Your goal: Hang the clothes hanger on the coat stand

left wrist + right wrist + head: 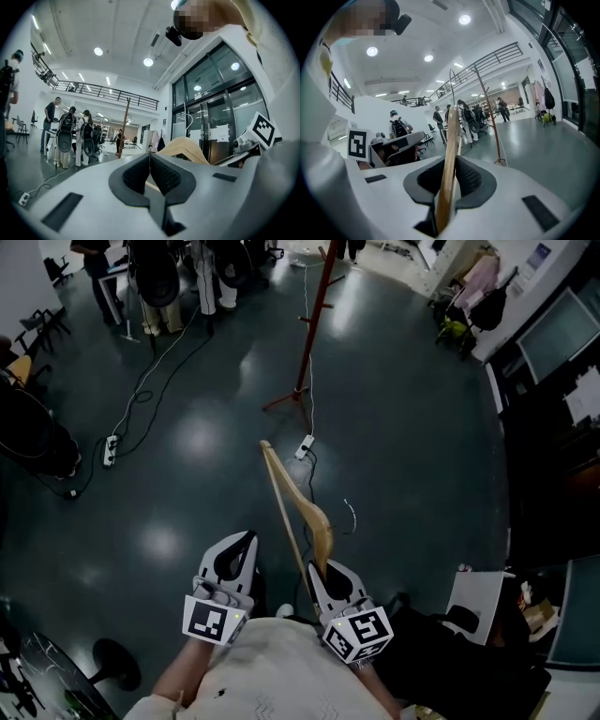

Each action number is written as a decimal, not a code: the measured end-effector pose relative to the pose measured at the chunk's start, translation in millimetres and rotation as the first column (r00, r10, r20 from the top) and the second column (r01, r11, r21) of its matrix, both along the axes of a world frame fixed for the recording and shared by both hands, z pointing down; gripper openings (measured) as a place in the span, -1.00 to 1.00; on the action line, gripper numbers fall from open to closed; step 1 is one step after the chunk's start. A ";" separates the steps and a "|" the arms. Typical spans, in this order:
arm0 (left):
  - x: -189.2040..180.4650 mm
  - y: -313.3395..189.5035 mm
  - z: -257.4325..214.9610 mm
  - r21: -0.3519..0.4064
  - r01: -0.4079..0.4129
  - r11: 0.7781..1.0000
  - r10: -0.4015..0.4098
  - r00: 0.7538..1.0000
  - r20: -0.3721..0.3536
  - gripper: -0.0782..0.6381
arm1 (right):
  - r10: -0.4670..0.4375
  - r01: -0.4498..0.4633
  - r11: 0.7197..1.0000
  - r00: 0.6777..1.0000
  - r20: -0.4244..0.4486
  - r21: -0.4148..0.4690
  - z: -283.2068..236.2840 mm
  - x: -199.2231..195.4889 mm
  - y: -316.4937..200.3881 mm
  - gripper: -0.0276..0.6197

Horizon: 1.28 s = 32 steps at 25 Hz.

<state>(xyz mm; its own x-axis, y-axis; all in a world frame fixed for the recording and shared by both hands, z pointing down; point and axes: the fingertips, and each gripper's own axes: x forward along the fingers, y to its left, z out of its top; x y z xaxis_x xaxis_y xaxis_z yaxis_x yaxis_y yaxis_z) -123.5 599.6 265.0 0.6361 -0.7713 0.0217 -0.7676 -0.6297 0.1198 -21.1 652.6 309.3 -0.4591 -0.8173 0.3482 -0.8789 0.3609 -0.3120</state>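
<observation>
A pale wooden clothes hanger (292,507) sticks forward from my right gripper (322,574), whose jaws are shut on one end of it. In the right gripper view the hanger (451,154) rises between the jaws, its metal hook thin against the ceiling. My left gripper (234,557) is beside it, shut and empty; its pads (157,174) meet, and the hanger (187,149) shows just past them. The red-brown coat stand (311,329) is upright on the dark floor ahead, also seen as the stand (490,119) and the stand (124,126).
White cables and power strips (111,449) trail over the floor left of the stand; another strip (306,446) lies near its feet. Several people (178,273) stand at the back left. Desks and bags line the right side (487,296). A white chair (476,601) is at my right.
</observation>
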 end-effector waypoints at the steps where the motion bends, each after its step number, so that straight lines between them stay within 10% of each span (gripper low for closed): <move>1: -1.9 -15.1 -2.2 0.001 -0.010 1.000 0.010 1.000 0.002 -0.75 | 0.004 -0.004 1.000 1.000 -0.005 0.004 -2.8 -3.7 -13.7 -0.71; 12: -29.0 -129.2 -44.1 0.058 -0.106 0.993 0.110 0.991 -0.082 -0.75 | 0.088 -0.091 0.995 0.994 0.057 0.050 -26.4 -47.7 -137.2 -0.71; 32: -11.1 -296.3 -17.3 0.035 -0.131 0.991 0.130 0.991 0.019 -0.75 | 0.108 -0.109 0.994 0.993 0.055 0.006 0.8 -9.8 -323.9 -0.71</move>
